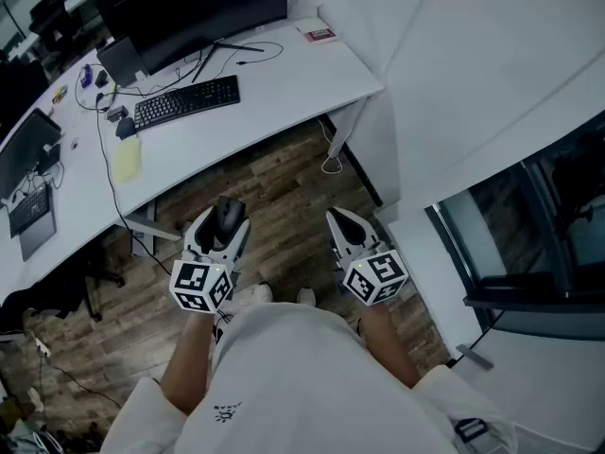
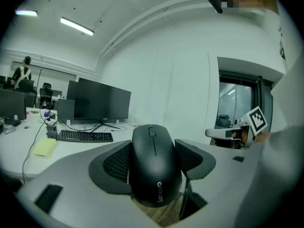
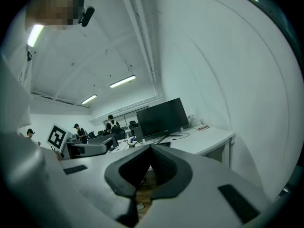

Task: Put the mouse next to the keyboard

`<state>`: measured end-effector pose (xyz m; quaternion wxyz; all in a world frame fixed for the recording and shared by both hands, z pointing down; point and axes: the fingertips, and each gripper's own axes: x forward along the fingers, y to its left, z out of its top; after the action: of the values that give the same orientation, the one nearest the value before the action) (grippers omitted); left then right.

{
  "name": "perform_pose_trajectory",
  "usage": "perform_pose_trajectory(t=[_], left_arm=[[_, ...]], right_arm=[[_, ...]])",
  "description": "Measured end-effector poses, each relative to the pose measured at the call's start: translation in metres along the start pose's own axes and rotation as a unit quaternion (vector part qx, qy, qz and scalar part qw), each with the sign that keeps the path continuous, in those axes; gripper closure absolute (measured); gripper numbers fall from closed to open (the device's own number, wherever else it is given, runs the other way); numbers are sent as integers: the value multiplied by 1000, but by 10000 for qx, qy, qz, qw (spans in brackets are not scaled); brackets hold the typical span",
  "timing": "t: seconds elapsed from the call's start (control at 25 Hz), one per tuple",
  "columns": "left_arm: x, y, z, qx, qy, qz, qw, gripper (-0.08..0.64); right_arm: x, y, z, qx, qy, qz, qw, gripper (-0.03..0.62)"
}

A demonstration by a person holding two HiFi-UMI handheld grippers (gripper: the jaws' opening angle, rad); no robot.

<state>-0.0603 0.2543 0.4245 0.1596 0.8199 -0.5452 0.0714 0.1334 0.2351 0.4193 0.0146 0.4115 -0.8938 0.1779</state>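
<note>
A black mouse [image 1: 228, 214] [image 2: 155, 172] sits between the jaws of my left gripper [image 1: 224, 227] [image 2: 153, 145], and both pads [image 2: 118, 163] press on its sides. I hold it in the air over the wood floor, in front of the white desk [image 1: 284, 88]. The black keyboard [image 1: 186, 100] [image 2: 84, 136] lies on that desk below the dark monitor [image 1: 189, 8] [image 2: 102, 104]. My right gripper [image 1: 342, 225] [image 3: 150, 150] hangs beside the left one, shut with nothing in it.
A yellow notepad [image 1: 127, 159] [image 2: 44, 147] lies left of the keyboard among cables and small items [image 1: 104, 88]. A second desk with a laptop [image 1: 30, 206] stands further left. A white wall and a window frame [image 1: 529, 244] close off the right. People stand far back [image 3: 111, 123].
</note>
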Motion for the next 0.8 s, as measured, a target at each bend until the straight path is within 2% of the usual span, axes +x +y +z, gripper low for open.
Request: perform_pose_trajectory(t=[0.36, 0.8], left_arm=[[2, -3, 6, 68, -30, -78, 9999, 267], [-12, 12, 5, 42, -102, -161, 9998, 267]], right_arm=[[0, 0, 4, -72, 0, -15, 10000, 574], [8, 23, 0, 37, -73, 11, 10000, 574]])
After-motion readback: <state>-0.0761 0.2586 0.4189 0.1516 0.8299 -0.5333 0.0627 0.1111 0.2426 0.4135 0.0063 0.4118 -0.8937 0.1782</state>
